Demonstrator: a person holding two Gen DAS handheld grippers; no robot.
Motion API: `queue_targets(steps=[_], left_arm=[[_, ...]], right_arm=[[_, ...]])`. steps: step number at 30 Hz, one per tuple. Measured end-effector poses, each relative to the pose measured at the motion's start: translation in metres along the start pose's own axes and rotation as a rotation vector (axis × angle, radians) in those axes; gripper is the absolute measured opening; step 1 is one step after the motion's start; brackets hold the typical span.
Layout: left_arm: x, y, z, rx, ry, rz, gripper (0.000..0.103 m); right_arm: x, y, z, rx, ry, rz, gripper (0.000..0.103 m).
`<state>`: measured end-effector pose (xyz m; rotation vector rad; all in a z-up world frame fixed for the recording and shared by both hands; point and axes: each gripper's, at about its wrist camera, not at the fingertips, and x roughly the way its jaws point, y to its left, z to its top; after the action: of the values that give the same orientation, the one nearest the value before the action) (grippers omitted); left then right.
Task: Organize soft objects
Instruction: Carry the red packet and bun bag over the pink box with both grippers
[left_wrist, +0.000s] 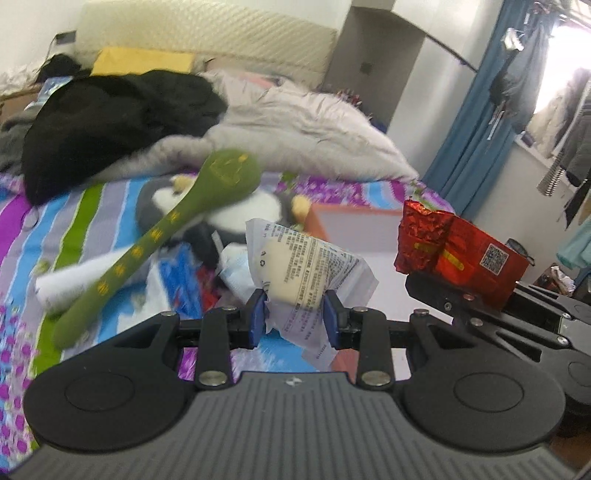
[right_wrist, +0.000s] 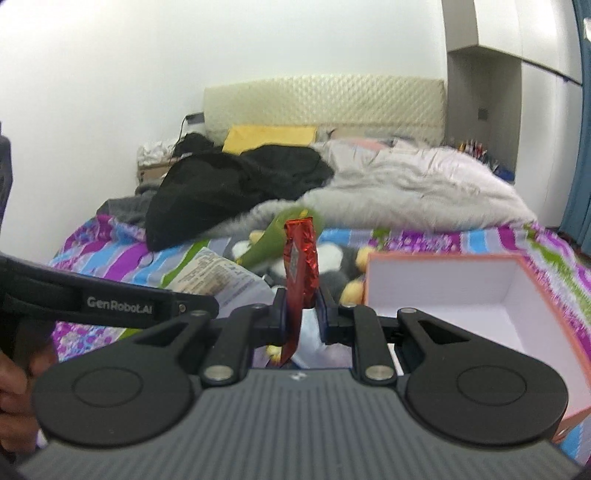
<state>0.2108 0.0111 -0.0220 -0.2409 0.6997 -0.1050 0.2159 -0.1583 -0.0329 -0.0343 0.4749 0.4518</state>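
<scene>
**Both grippers loaded above the bed**

Right, the left gripper (left_wrist: 295, 314) has its blue pads clamped on a clear printed wrapper (left_wrist: 314, 266) with a pale, soft bun-like lump inside, and the packet stands up between the jaws with its crinkled edges spilling out on both sides. Over to the right of it in the left wrist view, the right gripper (left_wrist: 448, 291) is pinched on a red foil packet (left_wrist: 454, 247) that carries a QR label. From the right wrist view, that same right gripper (right_wrist: 303, 314) squeezes the red foil packet (right_wrist: 301, 258) edge-on, upright, its lower end hanging below the jaws.

Working outward with the open box (right_wrist: 461, 288) as our marker: it sits on the bed, white inside with orange walls, just right of the red packet in the right wrist view. Left of the box lies a grey-and-white plush toy (left_wrist: 240, 206) with yellow feet. A green fabric spoon-shaped toy (left_wrist: 166, 236) lies blurred across the plush, farther left of the box. Beyond the box, a grey duvet (right_wrist: 424, 184) and a heap of black clothing (right_wrist: 229, 184) are piled on the striped bedsheet (left_wrist: 74, 229), with the padded headboard (right_wrist: 325, 99) behind.
</scene>
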Motion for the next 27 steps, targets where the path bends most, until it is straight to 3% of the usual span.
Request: queue_targets(steps=[8,14,19,27], left_arm=[[0.019,-0.044,0.042,0.057,-0.017,-0.085,0.038],[0.058,-0.076,0.062,0.098,0.036,-0.132,0.038],[0.106,-0.088,0.062,0.082,0.120,-0.161,0.038],[0.178,-0.105,0.036,0.117,0.317,-0.140,0.038]], right_arm=[[-0.006,-0.034,0.035,0.003,-0.047,-0.082,0.019],[0.001,-0.077,0.050,0.078,-0.008,-0.157,0.019],[0.017,-0.111,0.039,0.137,0.082,-0.225,0.019],[0.070,-0.164,-0.017,0.248,0.318,-0.279,0.019]])
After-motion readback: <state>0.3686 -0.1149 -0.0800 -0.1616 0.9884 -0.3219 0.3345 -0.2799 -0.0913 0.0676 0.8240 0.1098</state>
